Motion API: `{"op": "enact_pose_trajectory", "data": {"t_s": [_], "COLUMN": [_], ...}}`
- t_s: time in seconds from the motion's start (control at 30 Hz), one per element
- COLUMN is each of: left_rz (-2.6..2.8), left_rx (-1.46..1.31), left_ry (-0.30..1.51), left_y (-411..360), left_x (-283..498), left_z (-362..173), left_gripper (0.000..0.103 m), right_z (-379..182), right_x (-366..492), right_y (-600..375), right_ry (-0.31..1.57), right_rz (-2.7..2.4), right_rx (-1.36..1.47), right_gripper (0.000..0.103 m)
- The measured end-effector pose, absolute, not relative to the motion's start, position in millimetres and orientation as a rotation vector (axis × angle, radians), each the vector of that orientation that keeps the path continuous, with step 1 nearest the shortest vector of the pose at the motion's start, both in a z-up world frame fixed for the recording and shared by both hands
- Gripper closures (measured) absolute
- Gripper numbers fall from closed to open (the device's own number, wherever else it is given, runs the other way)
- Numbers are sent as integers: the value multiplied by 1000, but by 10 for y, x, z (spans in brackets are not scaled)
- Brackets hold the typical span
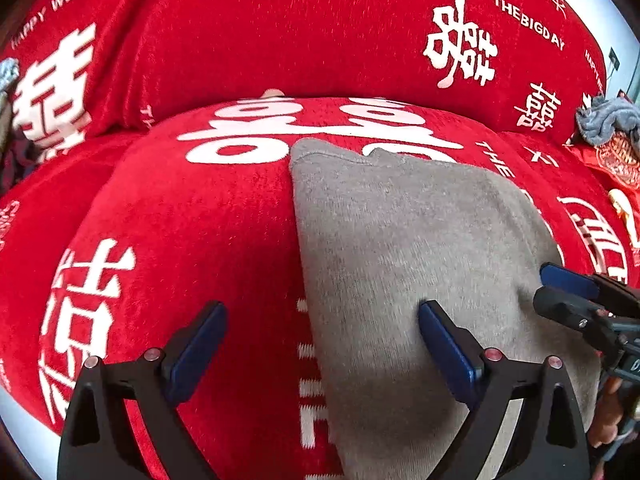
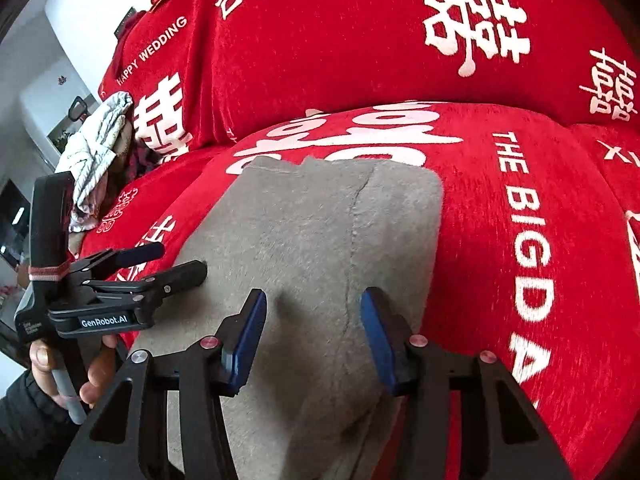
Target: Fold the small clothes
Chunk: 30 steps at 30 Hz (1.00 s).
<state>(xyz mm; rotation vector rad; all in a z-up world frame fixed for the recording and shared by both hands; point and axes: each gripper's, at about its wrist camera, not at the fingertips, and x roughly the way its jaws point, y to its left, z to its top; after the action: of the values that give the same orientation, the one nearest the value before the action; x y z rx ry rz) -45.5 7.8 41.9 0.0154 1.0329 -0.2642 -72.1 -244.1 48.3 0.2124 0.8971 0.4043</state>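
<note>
The left gripper (image 1: 322,350) hovers with its fingers spread wide and gripping nothing: the left blue pad is over the red plush sofa cover with white wedding lettering (image 1: 192,220), the right pad over cloth, so the left edge of the grey fleece garment, folded into a long flat panel (image 1: 400,248), runs between them. From these fingers the garment stretches from 6 o'clock up toward 12 o'clock, its long axis pointing away toward the sofa back, its far end at 12 o'clock squared off with a hemmed corner. The right gripper (image 2: 314,340) is half open, empty too, both pads above the garment's near half, either side of a seam that runs lengthwise at 1 o'clock. Both hands look about equally near the near end, so folding it toward the far end seems the likely next step. The cloth looks soft, matte, slightly nubbly and lies mostly smooth on the seat cushion.
</note>
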Motion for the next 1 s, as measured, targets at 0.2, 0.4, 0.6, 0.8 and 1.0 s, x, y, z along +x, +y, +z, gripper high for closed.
{"op": "enact_pose_trajectory", "data": {"t_s": [0.2,0.4,0.6,0.8,1.0], "left_rz": [-213,-160,-158,-174,-187], "left_rx": [62,142,109,140,148], "left_ry": [1067,1123,1134,1064,1028], "left_y": [-131,-282,-223,-190,-135], "left_x": [-47,169,129,-203,-625], "left_z": [483,400,378,571,622], "left_gripper": [6,6,6,6,6], "right_z": [614,469,595,794,739], "right_x": [-245,53,-71,-528,-871], "right_y": [-2484,-2355,-2297,-2174,-2126], "right_ry": [923,1034,1019,940,937], "right_rz": [342,315,290,363,375], "right_rx": [228,158,116,67,37], "right_gripper": [48,42,40,40,40]}}
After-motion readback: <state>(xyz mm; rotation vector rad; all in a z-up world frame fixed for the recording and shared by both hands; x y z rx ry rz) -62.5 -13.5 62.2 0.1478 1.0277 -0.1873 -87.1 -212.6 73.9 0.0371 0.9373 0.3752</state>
